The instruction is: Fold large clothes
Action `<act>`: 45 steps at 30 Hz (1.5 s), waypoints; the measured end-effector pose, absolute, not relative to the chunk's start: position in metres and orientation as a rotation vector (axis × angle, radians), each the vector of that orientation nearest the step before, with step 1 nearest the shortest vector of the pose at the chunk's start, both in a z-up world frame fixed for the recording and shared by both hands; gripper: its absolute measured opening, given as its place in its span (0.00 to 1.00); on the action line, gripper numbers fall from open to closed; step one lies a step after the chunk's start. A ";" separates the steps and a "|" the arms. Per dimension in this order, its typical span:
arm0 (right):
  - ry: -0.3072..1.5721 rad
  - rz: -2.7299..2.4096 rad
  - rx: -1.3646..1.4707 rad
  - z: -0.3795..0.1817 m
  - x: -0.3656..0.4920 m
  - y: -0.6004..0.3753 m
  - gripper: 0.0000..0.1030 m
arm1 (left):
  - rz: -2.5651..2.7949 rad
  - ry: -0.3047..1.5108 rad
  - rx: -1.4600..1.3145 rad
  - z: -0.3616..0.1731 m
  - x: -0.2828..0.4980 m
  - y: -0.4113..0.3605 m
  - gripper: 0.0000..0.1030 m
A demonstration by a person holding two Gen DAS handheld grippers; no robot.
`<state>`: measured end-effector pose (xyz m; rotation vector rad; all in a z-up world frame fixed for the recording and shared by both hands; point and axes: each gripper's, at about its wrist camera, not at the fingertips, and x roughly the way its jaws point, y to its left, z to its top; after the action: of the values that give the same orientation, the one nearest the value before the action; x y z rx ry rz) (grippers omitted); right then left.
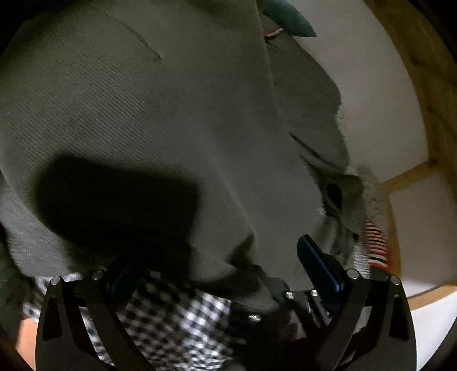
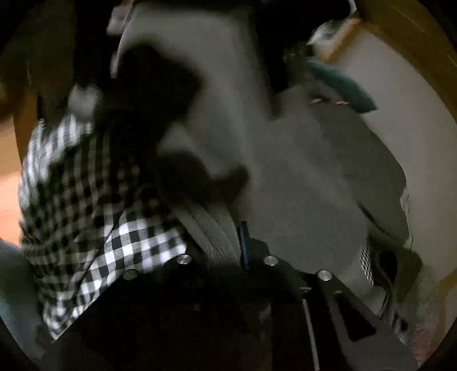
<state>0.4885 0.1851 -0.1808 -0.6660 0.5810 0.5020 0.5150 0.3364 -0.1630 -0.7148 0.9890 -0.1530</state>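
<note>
Risking a slipped fold: the checked shirt (image 1: 171, 311), thin woven black-and-white cotton, bunches under the left gripper (image 1: 225, 271), whose blue-padded fingers (image 1: 317, 262) stand spread and released around a heavy grey-green ribbed knit garment (image 1: 171, 114) draped on a white surface (image 1: 371, 94). Right gripper (image 2: 240, 242) is clenched on a thick roll of that knit; too blurred to judge how secure. Striped cloth (image 1: 374, 239) may snag.

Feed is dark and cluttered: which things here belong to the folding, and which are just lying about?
In the job: grey garment, left gripper, right gripper.
Lying about: checked cloth, teal cloth, striped cloth.
</note>
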 end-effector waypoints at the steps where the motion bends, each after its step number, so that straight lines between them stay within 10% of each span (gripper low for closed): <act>1: 0.576 0.497 -0.609 -0.171 0.485 0.170 0.13 | -0.197 0.982 -0.750 -0.165 0.516 0.335 0.95; 13: 0.634 0.375 -0.267 -0.136 0.477 0.032 0.11 | -0.064 0.737 -0.993 -0.161 0.483 0.351 0.94; 15: 0.631 0.376 -0.242 -0.137 0.471 0.023 0.11 | -0.059 0.704 -1.057 -0.165 0.484 0.365 0.75; 17: 0.636 0.378 -0.231 -0.137 0.467 0.016 0.11 | -0.002 0.729 -1.047 -0.167 0.487 0.371 0.01; 26: 0.686 0.383 -0.167 -0.146 0.456 0.001 0.12 | -0.045 0.674 -0.925 -0.110 0.487 0.357 0.07; 27: 0.688 0.385 -0.162 -0.145 0.458 0.000 0.12 | -0.027 0.711 -0.940 -0.115 0.483 0.357 0.21; 28: 0.686 0.385 -0.162 -0.144 0.458 0.000 0.12 | -0.006 0.756 -0.957 -0.128 0.478 0.349 0.79; 29: 0.685 0.387 -0.162 -0.143 0.457 0.001 0.12 | 0.014 0.750 -0.989 -0.138 0.463 0.351 0.94; 43: 0.669 0.417 -0.190 -0.133 0.447 0.003 0.12 | -0.084 0.818 -1.301 -0.223 0.488 0.326 0.94; 45: 0.678 0.425 -0.199 -0.133 0.445 0.000 0.12 | -0.072 0.748 -1.279 -0.207 0.489 0.340 0.58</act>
<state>0.4453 0.0000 -0.1333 -0.1994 0.6783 0.4251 0.4887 0.3396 -0.2073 -1.2787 0.7484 -0.0716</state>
